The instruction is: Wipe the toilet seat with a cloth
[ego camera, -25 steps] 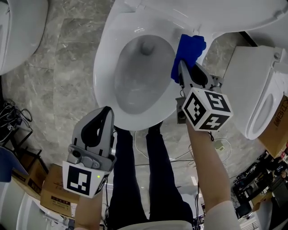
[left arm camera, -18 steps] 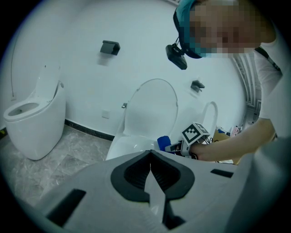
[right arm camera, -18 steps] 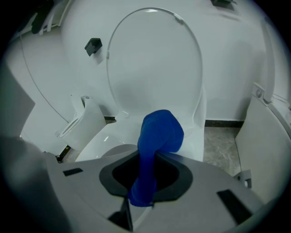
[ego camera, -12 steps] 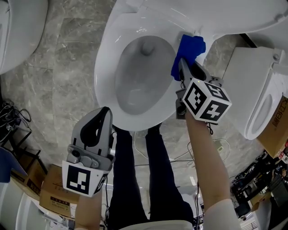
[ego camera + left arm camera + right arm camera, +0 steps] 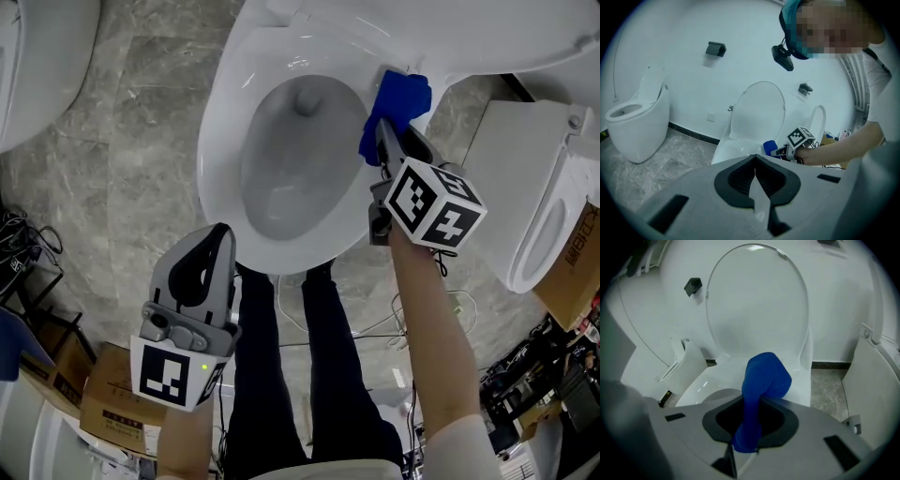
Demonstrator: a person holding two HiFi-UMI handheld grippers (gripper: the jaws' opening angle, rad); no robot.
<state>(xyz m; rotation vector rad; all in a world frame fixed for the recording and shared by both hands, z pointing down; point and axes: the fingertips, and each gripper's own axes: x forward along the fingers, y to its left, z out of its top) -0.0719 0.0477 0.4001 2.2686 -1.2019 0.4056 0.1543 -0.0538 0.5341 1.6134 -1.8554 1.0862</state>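
A white toilet stands before me with its seat (image 5: 220,112) down and its lid (image 5: 757,310) raised. My right gripper (image 5: 386,145) is shut on a blue cloth (image 5: 394,103), which is pressed on the seat's back right part near the hinge. In the right gripper view the blue cloth (image 5: 761,385) bulges out past the jaws over the seat (image 5: 710,383). My left gripper (image 5: 216,248) hangs near the seat's front edge, shut with nothing in it. In the left gripper view the jaws of the left gripper (image 5: 754,171) meet, and the blue cloth (image 5: 769,146) shows beyond them.
A second white toilet (image 5: 539,202) stands close on the right, another toilet (image 5: 37,56) at the far left. Cardboard boxes (image 5: 112,398) and cables (image 5: 23,244) lie on the grey marble floor. The person's legs (image 5: 300,375) stand at the bowl's front.
My right gripper and the cloth have shifted slightly right and toward the back of the seat. The left gripper has stayed still.
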